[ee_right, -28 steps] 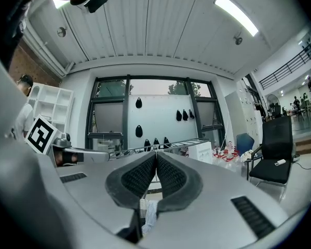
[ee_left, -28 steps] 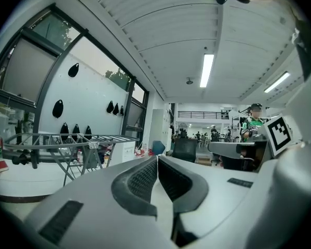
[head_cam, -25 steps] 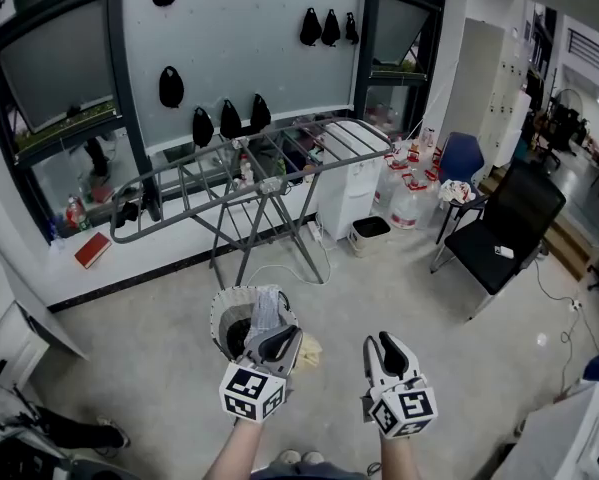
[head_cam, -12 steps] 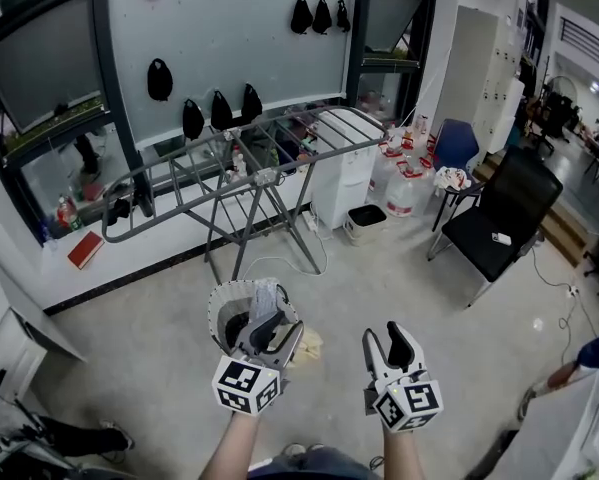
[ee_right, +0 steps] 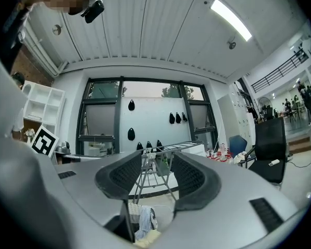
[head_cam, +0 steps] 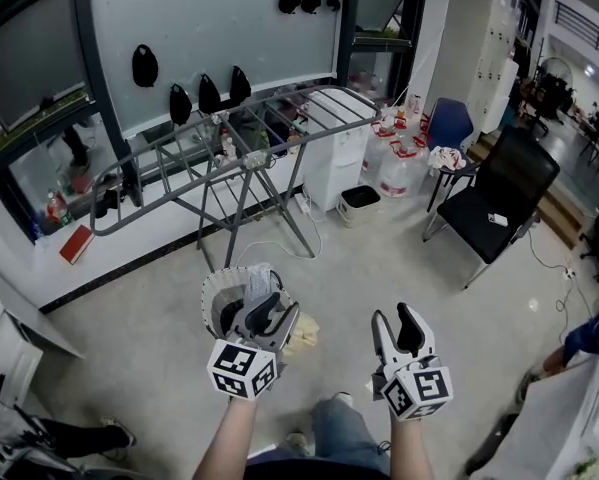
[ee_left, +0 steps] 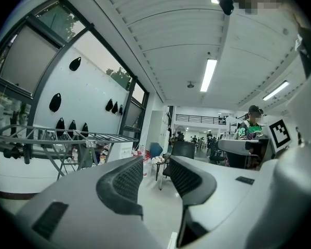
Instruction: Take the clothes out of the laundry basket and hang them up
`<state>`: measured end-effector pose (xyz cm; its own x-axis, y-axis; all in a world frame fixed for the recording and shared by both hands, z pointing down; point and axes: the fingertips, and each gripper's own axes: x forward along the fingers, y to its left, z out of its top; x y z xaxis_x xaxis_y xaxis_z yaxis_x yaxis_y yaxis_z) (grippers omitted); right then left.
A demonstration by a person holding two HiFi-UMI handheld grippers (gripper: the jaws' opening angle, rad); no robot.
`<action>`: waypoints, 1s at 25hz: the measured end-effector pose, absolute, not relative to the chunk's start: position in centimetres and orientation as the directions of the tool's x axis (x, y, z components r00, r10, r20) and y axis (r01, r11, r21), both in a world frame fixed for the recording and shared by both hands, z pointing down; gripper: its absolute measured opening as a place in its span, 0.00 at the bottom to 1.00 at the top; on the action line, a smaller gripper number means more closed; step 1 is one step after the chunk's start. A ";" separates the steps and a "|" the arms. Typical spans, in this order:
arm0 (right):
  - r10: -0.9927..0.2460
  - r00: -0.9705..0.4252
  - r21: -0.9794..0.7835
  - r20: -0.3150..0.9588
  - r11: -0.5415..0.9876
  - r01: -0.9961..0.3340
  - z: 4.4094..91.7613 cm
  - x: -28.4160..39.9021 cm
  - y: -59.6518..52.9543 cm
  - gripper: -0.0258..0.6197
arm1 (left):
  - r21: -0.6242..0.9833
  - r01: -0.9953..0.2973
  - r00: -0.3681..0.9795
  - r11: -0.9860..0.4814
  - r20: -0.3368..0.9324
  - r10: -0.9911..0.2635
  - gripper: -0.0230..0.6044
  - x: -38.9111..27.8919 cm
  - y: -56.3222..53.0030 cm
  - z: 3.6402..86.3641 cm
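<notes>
The left gripper (head_cam: pixel 271 314) and right gripper (head_cam: pixel 397 323) are just spreading open, empty; next, reaching into the round white mesh laundry basket (head_cam: pixel 210 290) at eleven o'clock.

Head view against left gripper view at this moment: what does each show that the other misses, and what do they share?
Only the head view shows the laundry basket on the floor, with clothes in it. Only the left gripper view shows the ceiling strip lights and a person in a cap. Both show the drying rack, the black chair and the left gripper, whose jaws have just been opening and stand apart with nothing between them.
</notes>
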<state>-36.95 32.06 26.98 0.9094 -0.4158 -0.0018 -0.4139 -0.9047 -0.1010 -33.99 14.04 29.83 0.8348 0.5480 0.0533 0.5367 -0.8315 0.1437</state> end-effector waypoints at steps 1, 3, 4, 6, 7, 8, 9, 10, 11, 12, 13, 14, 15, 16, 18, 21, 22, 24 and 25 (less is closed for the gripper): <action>-0.417 0.909 -0.096 -0.003 -0.905 -0.416 27.0 -36.5 32.3 0.32 | 0.145 0.539 0.833 -0.830 0.053 0.550 0.29 -33.5 14.3 29.9; -0.418 0.909 -0.092 -0.004 -0.904 -0.416 27.1 -35.4 33.0 0.32 | 0.142 0.543 0.830 -0.827 0.055 0.555 0.29 -32.6 14.9 29.9; -0.418 0.908 -0.093 -0.004 -0.904 -0.417 27.1 -34.8 33.2 0.32 | 0.139 0.545 0.830 -0.827 0.056 0.556 0.29 -32.0 15.2 29.9; -0.422 0.906 -0.097 -0.002 -0.902 -0.421 27.6 -33.1 33.7 0.32 | 0.131 0.544 0.830 -0.829 0.057 0.554 0.29 -30.7 15.7 30.0; -0.426 0.905 -0.101 -0.001 -0.900 -0.424 27.9 -32.1 34.0 0.32 | 0.129 0.542 0.832 -0.831 0.058 0.552 0.29 -29.9 16.0 30.1; -0.430 0.903 -0.106 0.000 -0.898 -0.428 28.2 -31.1 34.3 0.32 | 0.125 0.539 0.834 -0.833 0.059 0.549 0.29 -29.0 16.4 30.2; -0.436 0.900 -0.111 -0.001 -0.895 -0.433 28.5 -30.0 34.6 0.32 | 0.121 0.535 0.836 -0.836 0.063 0.545 0.29 -28.1 16.8 30.3; -0.442 0.897 -0.116 -0.002 -0.891 -0.439 28.8 -28.7 35.0 0.32 | 0.117 0.530 0.839 -0.840 0.069 0.539 0.29 -27.0 17.1 30.5; -0.449 0.894 -0.120 -0.004 -0.887 -0.446 29.1 -27.2 35.3 0.32 | 0.112 0.523 0.843 -0.845 0.078 0.533 0.29 -25.9 17.4 30.9; -0.457 0.889 -0.124 -0.004 -0.882 -0.454 29.4 -25.5 35.5 0.32 | 0.109 0.514 0.847 -0.851 0.090 0.524 0.29 -24.7 17.6 31.3; -0.466 0.885 -0.128 -0.002 -0.877 -0.462 29.8 -23.7 35.6 0.32 | 0.106 0.503 0.853 -0.858 0.101 0.512 0.29 -23.4 17.7 31.9; -0.476 0.879 -0.133 0.000 -0.871 -0.472 30.2 -21.9 35.7 0.32 | 0.104 0.488 0.860 -0.866 0.112 0.498 0.29 -22.0 17.8 32.5; -0.489 0.872 -0.134 0.004 -0.865 -0.484 30.7 -19.9 36.0 0.32 | 0.105 0.472 0.868 -0.875 0.119 0.483 0.29 -20.5 17.9 33.1; -0.503 0.864 -0.133 0.009 -0.857 -0.498 31.2 -18.0 36.3 0.32 | 0.107 0.453 0.878 -0.885 0.123 0.464 0.29 -19.0 18.0 33.6; -0.542 0.840 -0.121 0.020 -0.836 -0.536 32.0 -14.2 37.0 0.32 | 0.115 0.402 0.902 -0.909 0.119 0.414 0.29 -15.9 18.3 34.2; -0.599 0.800 -0.090 0.039 -0.799 -0.595 32.0 -8.2 38.1 0.32 | 0.119 0.328 0.933 -0.937 0.115 0.341 0.29 -10.8 18.9 34.2; -0.617 0.786 -0.086 0.045 -0.786 -0.612 31.6 -6.1 38.3 0.32 | 0.121 0.303 0.941 -0.945 0.119 0.317 0.29 -9.1 19.0 34.0; -0.663 0.746 -0.072 0.055 -0.748 -0.660 30.7 -2.2 38.3 0.32 | 0.133 0.244 0.957 -0.961 0.126 0.260 0.29 -6.2 18.9 33.4; -0.688 0.723 -0.062 0.058 -0.726 -0.685 30.4 -0.4 38.2 0.32 | 0.139 0.211 0.965 -0.968 0.128 0.229 0.29 -4.9 18.7 33.2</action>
<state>-0.38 38.21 30.40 0.7233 -0.6880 0.0584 -0.6852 -0.7257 -0.0622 -4.89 18.68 33.19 0.9650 0.2290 0.1277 0.2112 -0.9675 0.1391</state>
